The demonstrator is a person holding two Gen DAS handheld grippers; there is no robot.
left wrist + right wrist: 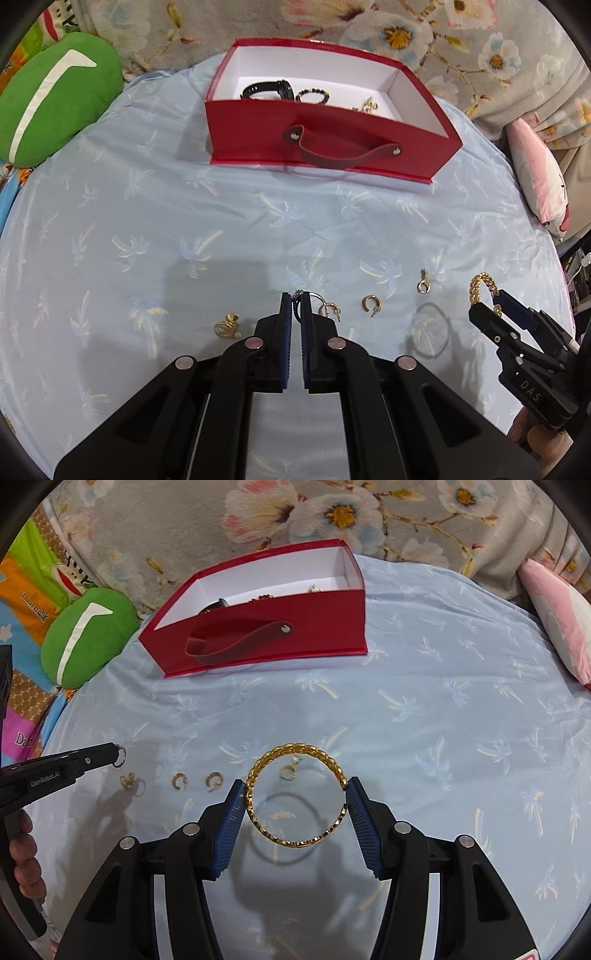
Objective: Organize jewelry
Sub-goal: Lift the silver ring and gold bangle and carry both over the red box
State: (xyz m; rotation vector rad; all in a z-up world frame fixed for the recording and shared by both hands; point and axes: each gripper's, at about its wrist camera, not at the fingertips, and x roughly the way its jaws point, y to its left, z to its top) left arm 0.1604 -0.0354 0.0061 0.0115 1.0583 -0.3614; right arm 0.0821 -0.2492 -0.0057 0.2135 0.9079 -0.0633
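Two tools are loaded. Your right tool (295,797) grips the gold bangle (295,797) across its width, pads pressing on opposite sides of the rim, lifted clear of the blue cloth (443,709). Your left tool (295,306) is closed on a small silver ring (314,297) at the very tips. Judged stiff and smooth, the bangle could pivot or slip between the pads; keep it gripped on the rim. The ring is light and barely caught, so carry it steadily. Several gold earrings (370,305) lie loose on the cloth just beyond the tools. Farther off stands the red box (332,136), open, already holding a watch (269,90) and beaded bracelet (312,96).
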